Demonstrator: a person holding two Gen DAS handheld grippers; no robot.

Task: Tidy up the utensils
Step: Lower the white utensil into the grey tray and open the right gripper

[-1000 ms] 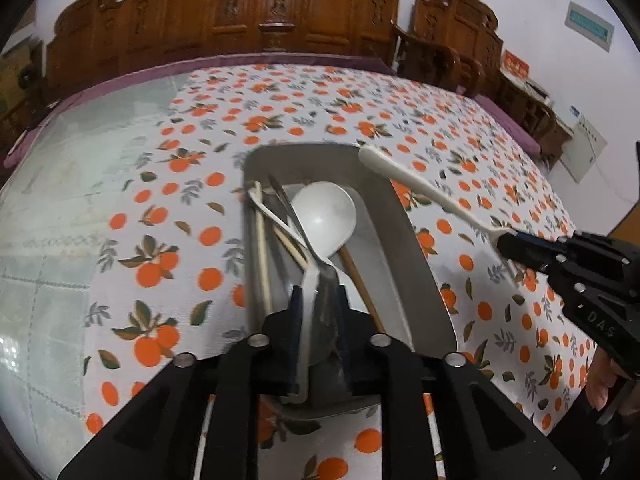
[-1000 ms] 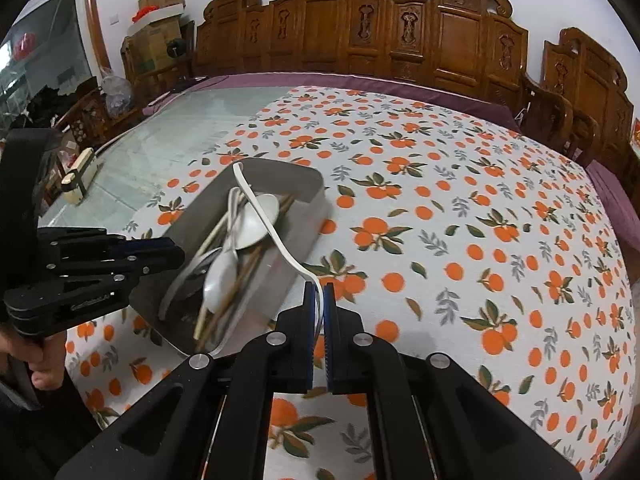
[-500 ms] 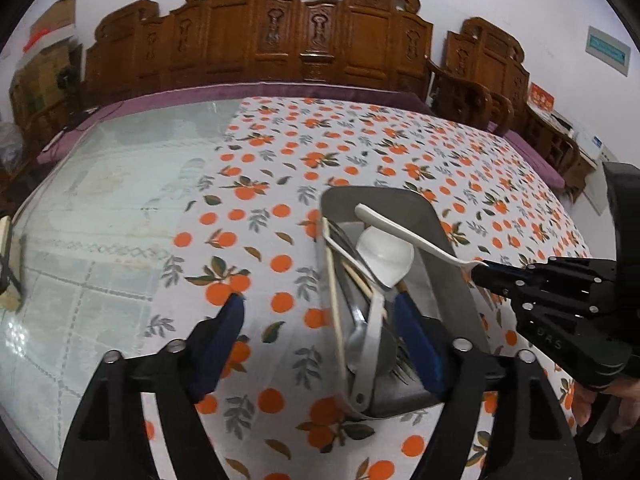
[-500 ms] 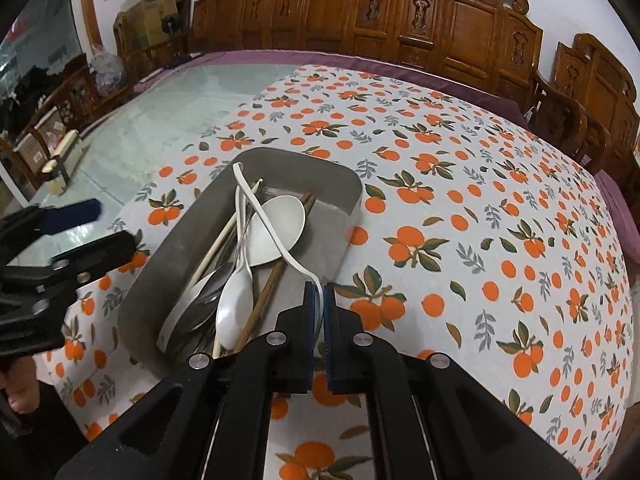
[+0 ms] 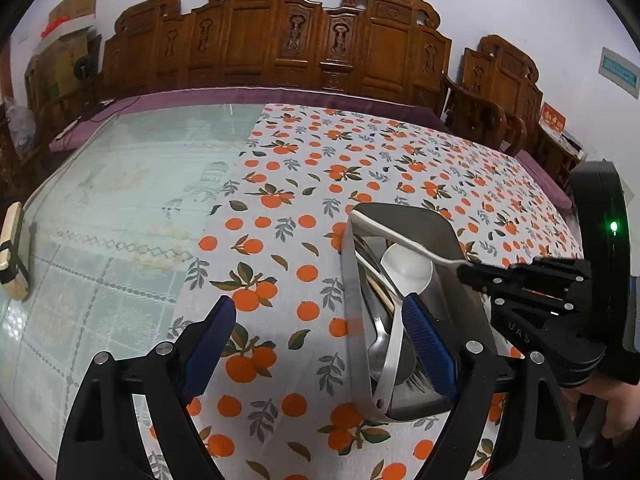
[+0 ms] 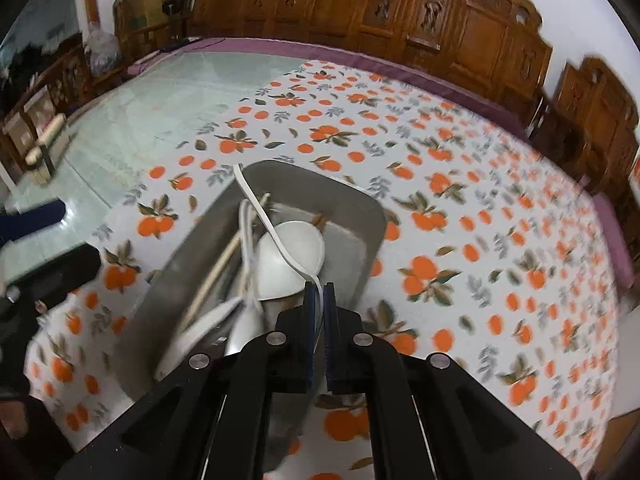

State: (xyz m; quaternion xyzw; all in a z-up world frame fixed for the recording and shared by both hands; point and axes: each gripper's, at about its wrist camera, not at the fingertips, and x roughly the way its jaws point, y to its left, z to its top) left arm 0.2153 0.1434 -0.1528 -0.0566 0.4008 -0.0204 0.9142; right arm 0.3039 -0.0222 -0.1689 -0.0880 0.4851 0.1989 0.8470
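left tool (image 5: 316, 336): jaws just opening wide, gripping nothing
right tool (image 6: 319, 292): clenching white spoon (image 6: 276, 236) over tray (image 6: 352, 208)

left tongs (image 5: 320, 336): jaws just opened wide, empty | right tongs (image 6: 319, 286): clamped shut, angled down

Steel tray (image 5: 460, 240) on orange-print cloth, holding spoons, chopsticks, white utensil (image 6: 276, 232) slanting above.
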